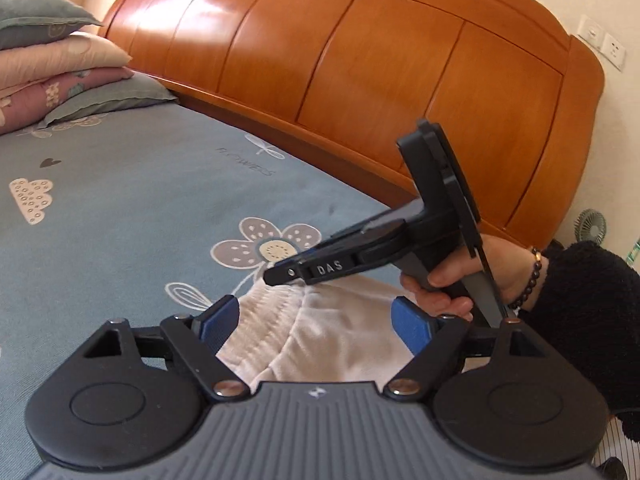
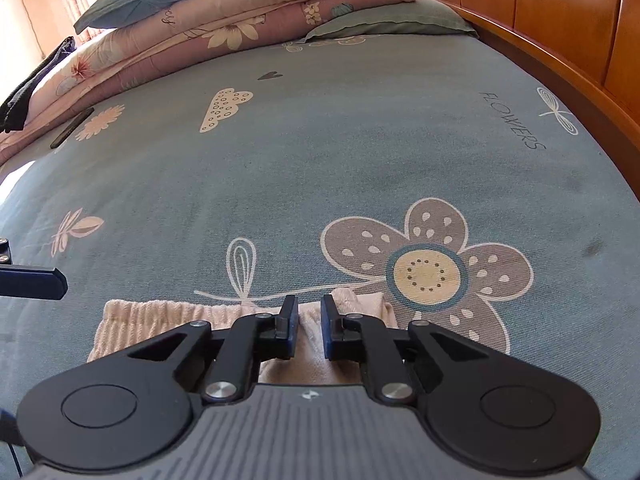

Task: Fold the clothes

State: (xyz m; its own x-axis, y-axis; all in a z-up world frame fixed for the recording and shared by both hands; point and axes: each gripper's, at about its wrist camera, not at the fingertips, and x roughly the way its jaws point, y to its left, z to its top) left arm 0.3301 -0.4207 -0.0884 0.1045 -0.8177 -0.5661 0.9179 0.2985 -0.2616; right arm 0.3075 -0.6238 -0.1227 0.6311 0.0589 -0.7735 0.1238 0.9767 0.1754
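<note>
A cream ribbed garment (image 1: 332, 340) (image 2: 160, 320) lies folded on the blue flowered bed sheet (image 1: 120, 200) (image 2: 320, 160). My left gripper (image 1: 316, 320) hovers just above it with its blue pads (image 1: 218, 320) spread wide and nothing pinched between them. A hand (image 1: 452, 280) in a black sleeve carries my right gripper (image 1: 280, 276) (image 2: 310, 328) in from the right, tips down on the garment's far edge. Its jaws stand narrow, with a ridge of the cream fabric pinched between them. One left finger (image 2: 32, 280) shows at the left edge of the right wrist view.
A wooden headboard (image 1: 360, 80) (image 2: 560, 20) borders the bed on the right. Stacked pillows and a folded quilt (image 1: 48, 60) (image 2: 240, 8) sit at the far end. A thin dark object (image 2: 72, 127) lies beside the quilt. A small fan (image 1: 591, 226) and wall sockets (image 1: 604, 42) stand beyond the headboard.
</note>
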